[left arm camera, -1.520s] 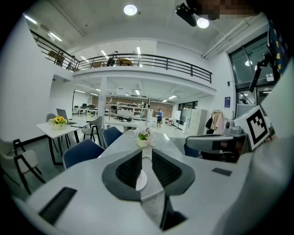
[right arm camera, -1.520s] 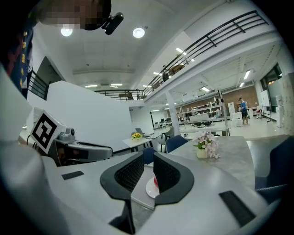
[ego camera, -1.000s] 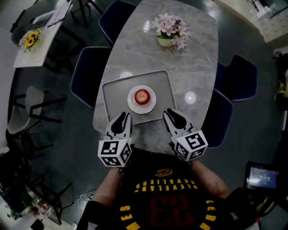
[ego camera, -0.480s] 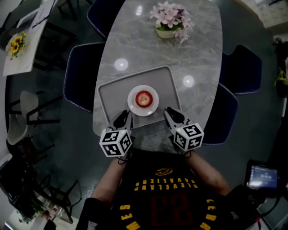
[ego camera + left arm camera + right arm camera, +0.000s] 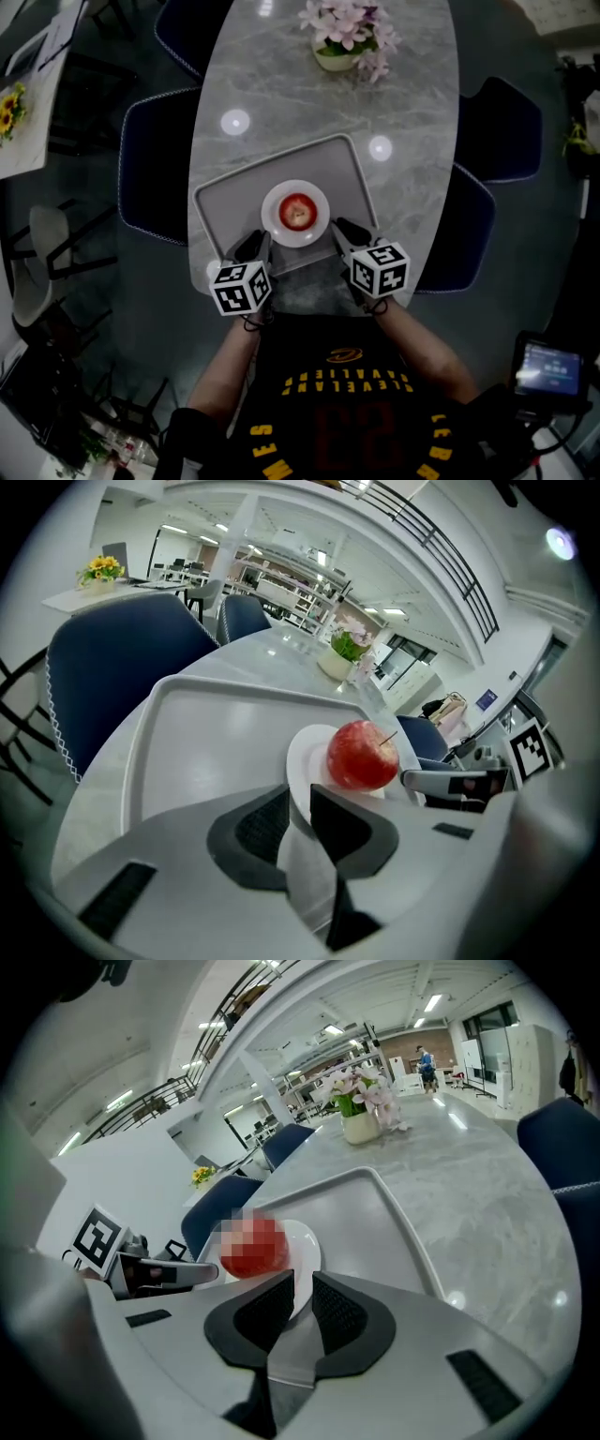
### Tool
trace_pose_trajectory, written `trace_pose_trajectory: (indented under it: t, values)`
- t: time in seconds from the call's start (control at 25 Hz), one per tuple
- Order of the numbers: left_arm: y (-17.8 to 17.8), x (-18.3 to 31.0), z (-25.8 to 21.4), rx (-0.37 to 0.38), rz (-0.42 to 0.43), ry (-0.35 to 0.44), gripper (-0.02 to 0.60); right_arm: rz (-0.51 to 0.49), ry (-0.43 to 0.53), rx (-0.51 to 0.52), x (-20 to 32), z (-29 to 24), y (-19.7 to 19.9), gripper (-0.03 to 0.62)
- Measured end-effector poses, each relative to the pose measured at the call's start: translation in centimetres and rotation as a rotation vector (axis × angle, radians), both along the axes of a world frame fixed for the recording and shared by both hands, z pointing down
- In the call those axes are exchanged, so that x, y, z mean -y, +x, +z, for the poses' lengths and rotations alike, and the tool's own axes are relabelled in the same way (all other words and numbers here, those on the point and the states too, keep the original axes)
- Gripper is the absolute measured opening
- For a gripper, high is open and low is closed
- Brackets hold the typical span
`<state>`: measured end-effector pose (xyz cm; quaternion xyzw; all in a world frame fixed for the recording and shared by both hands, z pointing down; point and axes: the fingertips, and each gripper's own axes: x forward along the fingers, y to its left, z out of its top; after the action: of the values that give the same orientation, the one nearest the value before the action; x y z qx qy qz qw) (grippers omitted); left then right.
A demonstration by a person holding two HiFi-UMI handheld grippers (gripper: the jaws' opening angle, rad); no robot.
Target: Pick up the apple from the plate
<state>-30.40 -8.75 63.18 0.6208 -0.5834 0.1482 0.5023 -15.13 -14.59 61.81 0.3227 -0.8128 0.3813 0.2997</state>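
Note:
A red apple (image 5: 296,212) sits on a small white plate (image 5: 273,225) in the middle of a grey tray (image 5: 225,202). My left gripper (image 5: 251,247) is over the tray's near edge, just left of the plate, jaws nearly together with nothing between them. My right gripper (image 5: 345,232) is level with the plate's near right side, also shut and holding nothing. In the left gripper view the apple (image 5: 362,755) and plate (image 5: 305,761) lie just beyond the left gripper (image 5: 298,799). In the right gripper view the apple (image 5: 253,1246) lies ahead and left of the right gripper (image 5: 302,1283).
The tray lies at the near end of a long grey marble table (image 5: 403,103). A pot of pink flowers (image 5: 342,37) stands at the far end. Blue chairs (image 5: 150,178) (image 5: 502,127) flank the table. A side table with sunflowers (image 5: 14,112) is far left.
Both grippers have moved forward over the tray's near edge and now stand close on either side of the plate. The apple and plate have not moved.

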Motion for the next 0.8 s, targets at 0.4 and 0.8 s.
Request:
trace_pose_trajectory:
  t: [0.4,0.8]
  values:
    - [0.3,1.6,2.6,-0.132,-0.053,-0.062,0.069,0.035,-0.076,-0.028,1.5,3.4,-0.2,0.049]
    - [0.5,1.1,2.4,-0.223,-0.086,-0.102,0.069,0.061,-0.145,-0.029,1.0,3.5,-0.8,0.049]
